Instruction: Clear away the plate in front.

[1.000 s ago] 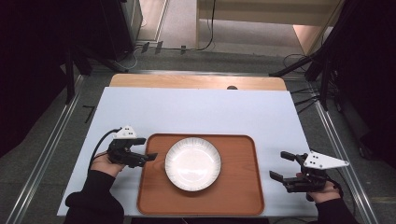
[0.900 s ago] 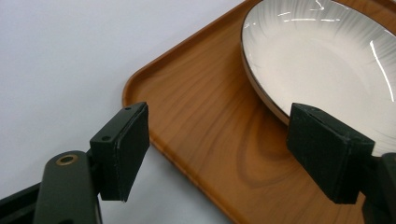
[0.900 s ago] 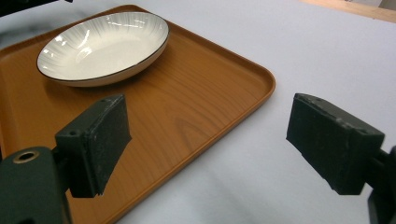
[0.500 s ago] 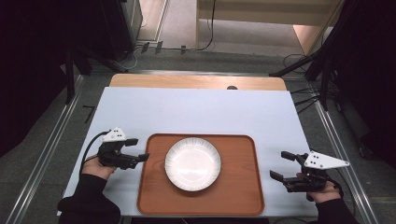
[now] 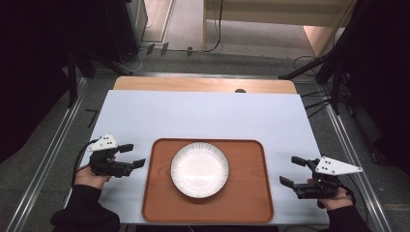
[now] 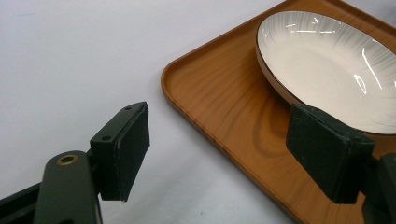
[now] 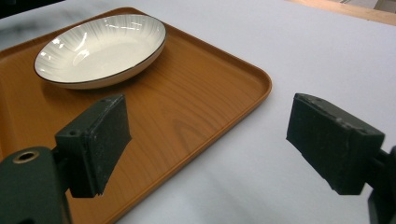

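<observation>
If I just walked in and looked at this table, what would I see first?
You would see the white plate first, sitting in the middle of a brown wooden tray at the near edge of the pale table. Next come the two black grippers, one in each hand, both with jaws open: the left gripper just beside the tray's left edge, the right gripper off its right edge.

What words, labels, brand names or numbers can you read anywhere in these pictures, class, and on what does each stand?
None can be read: the tray, the plate, the table and both claws, left and right, carry no legible text.
</observation>
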`<state>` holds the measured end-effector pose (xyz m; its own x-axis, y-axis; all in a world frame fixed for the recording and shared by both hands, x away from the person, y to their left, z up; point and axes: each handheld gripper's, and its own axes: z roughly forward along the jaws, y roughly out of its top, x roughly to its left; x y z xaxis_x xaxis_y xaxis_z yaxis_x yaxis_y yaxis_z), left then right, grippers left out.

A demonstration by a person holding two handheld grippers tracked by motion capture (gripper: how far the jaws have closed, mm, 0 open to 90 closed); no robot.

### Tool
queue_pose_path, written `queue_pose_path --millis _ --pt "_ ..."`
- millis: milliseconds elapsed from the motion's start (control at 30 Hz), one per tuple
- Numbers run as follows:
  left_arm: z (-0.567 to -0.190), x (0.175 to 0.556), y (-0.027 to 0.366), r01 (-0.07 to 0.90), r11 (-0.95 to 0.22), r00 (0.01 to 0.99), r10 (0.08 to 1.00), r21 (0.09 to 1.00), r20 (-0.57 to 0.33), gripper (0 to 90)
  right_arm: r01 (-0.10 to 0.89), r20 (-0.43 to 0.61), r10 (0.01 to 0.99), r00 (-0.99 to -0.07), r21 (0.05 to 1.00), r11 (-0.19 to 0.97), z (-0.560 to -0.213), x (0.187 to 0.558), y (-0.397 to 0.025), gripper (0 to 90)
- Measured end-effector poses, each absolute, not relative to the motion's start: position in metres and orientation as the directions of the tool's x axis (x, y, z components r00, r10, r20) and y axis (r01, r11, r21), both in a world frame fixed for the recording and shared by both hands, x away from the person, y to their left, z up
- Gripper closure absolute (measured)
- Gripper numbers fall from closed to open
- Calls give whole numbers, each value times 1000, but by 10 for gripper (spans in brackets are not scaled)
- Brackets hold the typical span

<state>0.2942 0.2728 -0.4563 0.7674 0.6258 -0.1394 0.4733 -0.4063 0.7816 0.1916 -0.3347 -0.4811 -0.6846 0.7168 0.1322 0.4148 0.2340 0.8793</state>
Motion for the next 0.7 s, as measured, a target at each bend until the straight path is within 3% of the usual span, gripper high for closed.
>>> queue_pose_path --millis 700 --pt "-462 297 286 483 -384 748 648 787 -143 225 414 131 713 -688 878 239 -482 192 -334 142"
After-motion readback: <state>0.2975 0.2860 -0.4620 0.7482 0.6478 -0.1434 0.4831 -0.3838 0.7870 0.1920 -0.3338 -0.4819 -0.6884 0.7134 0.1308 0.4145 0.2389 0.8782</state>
